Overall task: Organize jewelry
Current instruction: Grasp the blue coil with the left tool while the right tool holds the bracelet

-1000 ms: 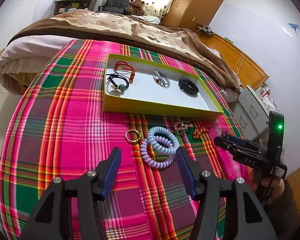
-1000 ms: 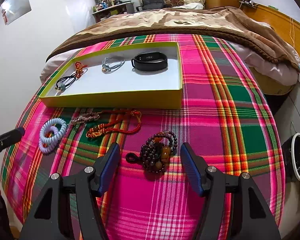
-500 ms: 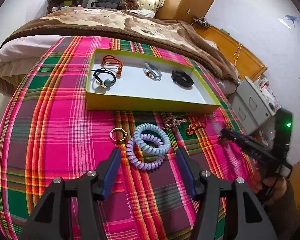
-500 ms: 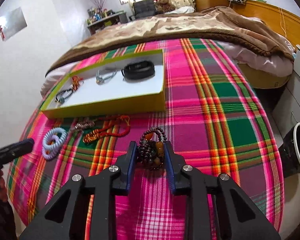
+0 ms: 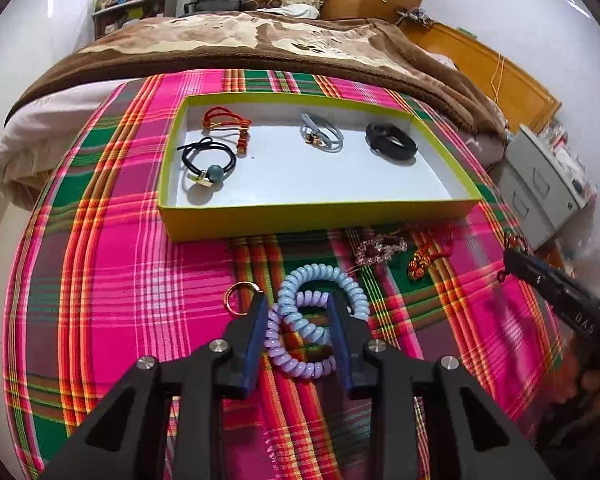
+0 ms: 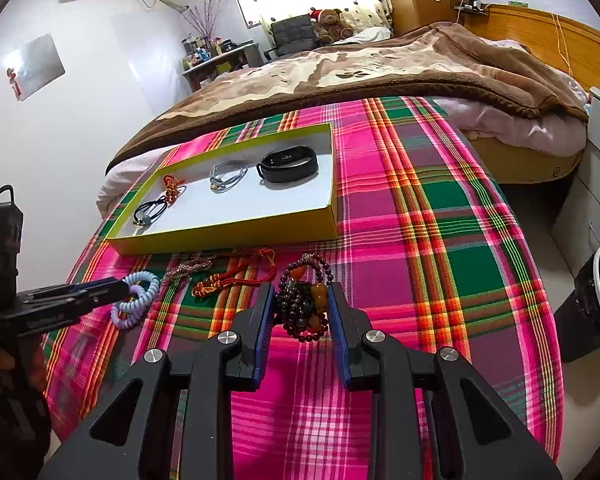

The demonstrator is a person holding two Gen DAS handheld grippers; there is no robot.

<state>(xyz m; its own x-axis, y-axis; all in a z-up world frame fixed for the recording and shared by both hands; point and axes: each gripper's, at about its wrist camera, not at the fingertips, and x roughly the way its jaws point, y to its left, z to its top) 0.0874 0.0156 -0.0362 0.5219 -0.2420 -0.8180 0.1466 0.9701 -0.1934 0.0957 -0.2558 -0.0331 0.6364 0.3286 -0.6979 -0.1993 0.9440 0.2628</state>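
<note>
My L gripper (image 5: 298, 312) pinches the coil hair ties (image 5: 320, 312); my R gripper (image 6: 302, 304) pinches the bead bracelet (image 6: 304, 304). Both sit on plaid cloth (image 5: 120, 300), near yellow tray (image 5: 300, 222).

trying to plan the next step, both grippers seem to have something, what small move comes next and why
Probably lift the right gripper and carry its beads toward the box. Its fingers look shut on the bead bundle, and the box floor has bare room beside the black band. The left gripper looks shut on the coil ties and could follow.
</note>
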